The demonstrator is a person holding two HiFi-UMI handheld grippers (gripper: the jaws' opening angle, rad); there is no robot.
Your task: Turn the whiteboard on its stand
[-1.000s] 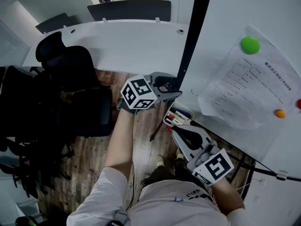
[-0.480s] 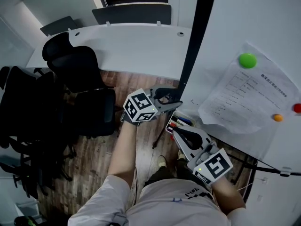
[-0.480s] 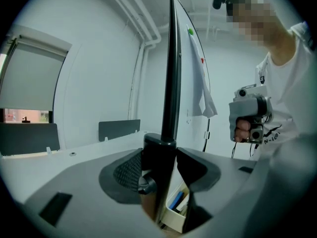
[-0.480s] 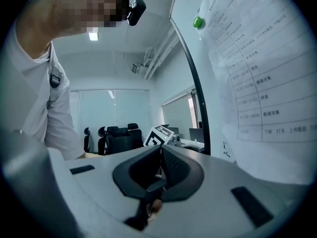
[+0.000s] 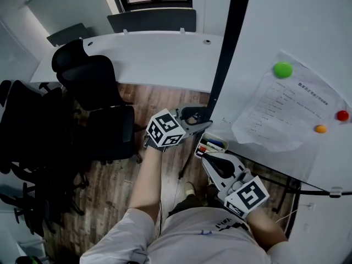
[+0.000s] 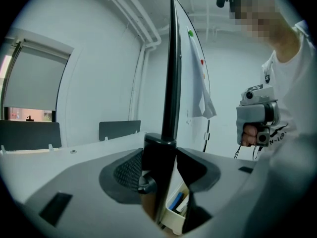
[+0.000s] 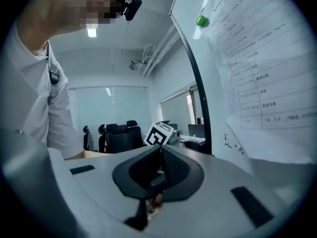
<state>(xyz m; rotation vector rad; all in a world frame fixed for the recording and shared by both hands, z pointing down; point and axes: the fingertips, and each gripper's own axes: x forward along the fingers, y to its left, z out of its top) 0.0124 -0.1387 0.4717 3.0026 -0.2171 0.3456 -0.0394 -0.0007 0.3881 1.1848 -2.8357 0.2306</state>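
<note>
I clamp the left gripper on the whiteboard frame for turning leverage; the right gripper idles closed, empty.

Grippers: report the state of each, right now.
Left gripper: closed on the whiteboard frame.
Right gripper: closed, holding nothing.
</note>
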